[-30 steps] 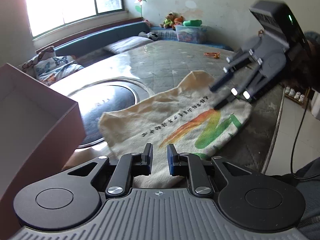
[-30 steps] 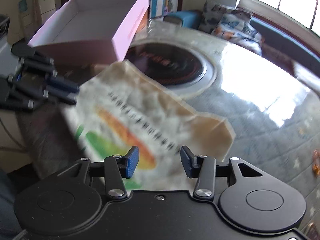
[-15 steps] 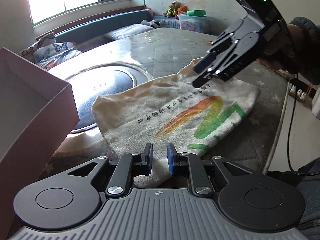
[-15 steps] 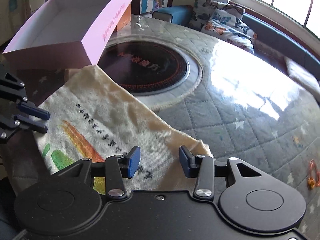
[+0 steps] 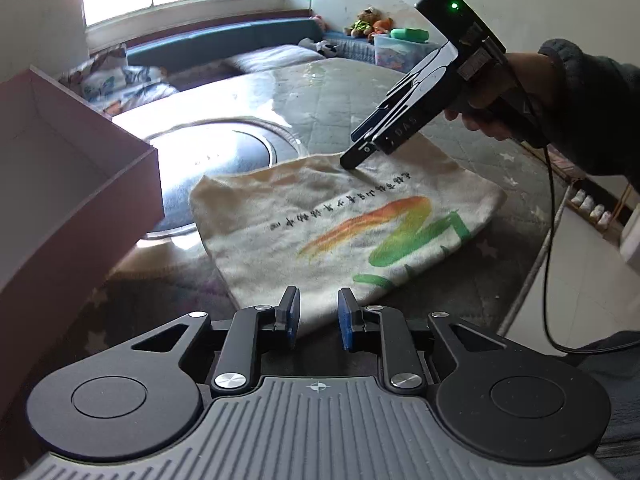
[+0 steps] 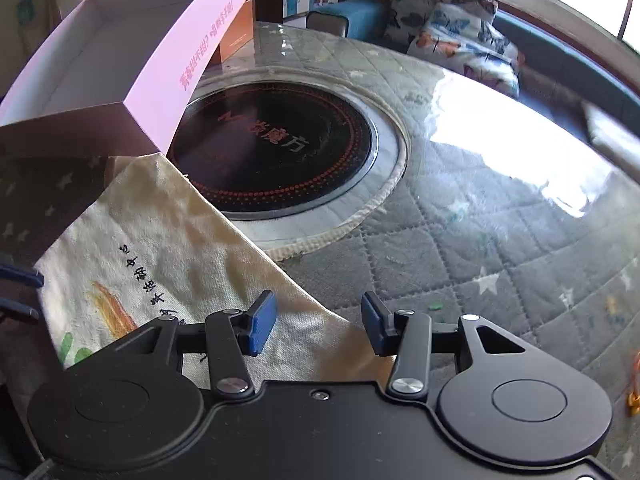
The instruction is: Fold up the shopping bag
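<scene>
A cream canvas shopping bag (image 5: 340,216) with an orange and green print lies flat on the quilted table. My left gripper (image 5: 318,320) hovers over the bag's near corner. Its jaws stand a little apart and are opening, with cloth below them but not pinched. My right gripper (image 5: 352,148) points down at the bag's far edge, its lower fingertip on or just above the cloth. In the right wrist view the right gripper (image 6: 318,328) is open and widening slightly above the edge of the bag (image 6: 152,240), holding nothing. The left gripper (image 6: 24,294) shows at that view's left border.
A large pink cardboard box (image 5: 60,200) stands open left of the bag, its corner (image 6: 132,108) almost touching it. A round black hob (image 6: 280,148) is set into the table beyond the bag. The table's edge (image 5: 532,272) drops to the floor on the right.
The right gripper swung in and came down to the bag's far edge. The bag now lies flatter. The left gripper's jaws have parted slightly.
</scene>
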Demonstrator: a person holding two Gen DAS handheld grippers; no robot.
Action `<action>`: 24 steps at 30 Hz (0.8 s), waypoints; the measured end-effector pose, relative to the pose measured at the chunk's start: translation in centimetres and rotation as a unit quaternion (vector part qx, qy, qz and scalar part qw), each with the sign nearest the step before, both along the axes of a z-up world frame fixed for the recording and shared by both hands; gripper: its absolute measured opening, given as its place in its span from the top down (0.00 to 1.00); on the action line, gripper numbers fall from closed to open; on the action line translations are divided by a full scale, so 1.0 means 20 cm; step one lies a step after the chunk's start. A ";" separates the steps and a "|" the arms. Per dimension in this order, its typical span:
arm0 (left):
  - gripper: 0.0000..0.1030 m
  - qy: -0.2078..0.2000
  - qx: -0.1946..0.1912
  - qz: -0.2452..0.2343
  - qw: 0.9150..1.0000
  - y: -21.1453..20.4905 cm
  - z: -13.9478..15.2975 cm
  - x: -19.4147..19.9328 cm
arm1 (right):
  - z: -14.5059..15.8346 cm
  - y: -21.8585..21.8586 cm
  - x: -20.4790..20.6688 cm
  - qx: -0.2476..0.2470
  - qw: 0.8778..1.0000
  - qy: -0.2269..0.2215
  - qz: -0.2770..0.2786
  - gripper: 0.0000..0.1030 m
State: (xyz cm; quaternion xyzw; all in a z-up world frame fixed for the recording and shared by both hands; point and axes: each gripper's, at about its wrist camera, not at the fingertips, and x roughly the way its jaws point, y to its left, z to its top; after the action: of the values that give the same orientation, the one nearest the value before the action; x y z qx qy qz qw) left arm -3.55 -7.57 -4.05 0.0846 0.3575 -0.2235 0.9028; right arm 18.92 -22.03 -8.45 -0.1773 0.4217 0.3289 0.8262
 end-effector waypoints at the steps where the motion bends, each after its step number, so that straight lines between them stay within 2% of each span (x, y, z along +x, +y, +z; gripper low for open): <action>1: 0.79 0.005 -0.002 0.006 1.000 0.00 0.00 0.00 | 0.00 -0.01 0.01 0.001 1.000 0.010 -0.002 0.53; 6: 0.74 0.018 -0.016 0.023 0.999 -0.02 -0.02 0.03 | 0.01 -0.07 0.01 0.001 0.999 0.035 -0.013 0.59; 11: 0.74 0.025 -0.013 0.046 0.999 -0.05 -0.03 0.10 | 0.02 -0.14 -0.05 -0.007 0.999 0.038 -0.028 0.60; 17: 0.74 0.040 -0.030 0.112 0.992 -0.02 -0.02 0.14 | 0.03 -0.25 -0.16 -0.019 0.998 0.040 -0.042 0.61; 20: 0.74 0.056 -0.056 0.155 0.985 0.04 -0.03 0.15 | 0.03 -0.28 -0.20 -0.018 0.998 0.044 -0.045 0.61; 24: 0.74 0.073 -0.091 0.160 0.980 0.06 -0.05 0.21 | 0.03 -0.30 -0.25 -0.016 0.997 0.055 -0.043 0.60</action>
State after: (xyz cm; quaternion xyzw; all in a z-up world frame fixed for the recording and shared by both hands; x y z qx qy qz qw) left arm 0.75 -6.28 -5.00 -0.0729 0.4097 -0.1135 0.9022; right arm 13.84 -28.04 -7.88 -0.1538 0.4786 0.2953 0.8125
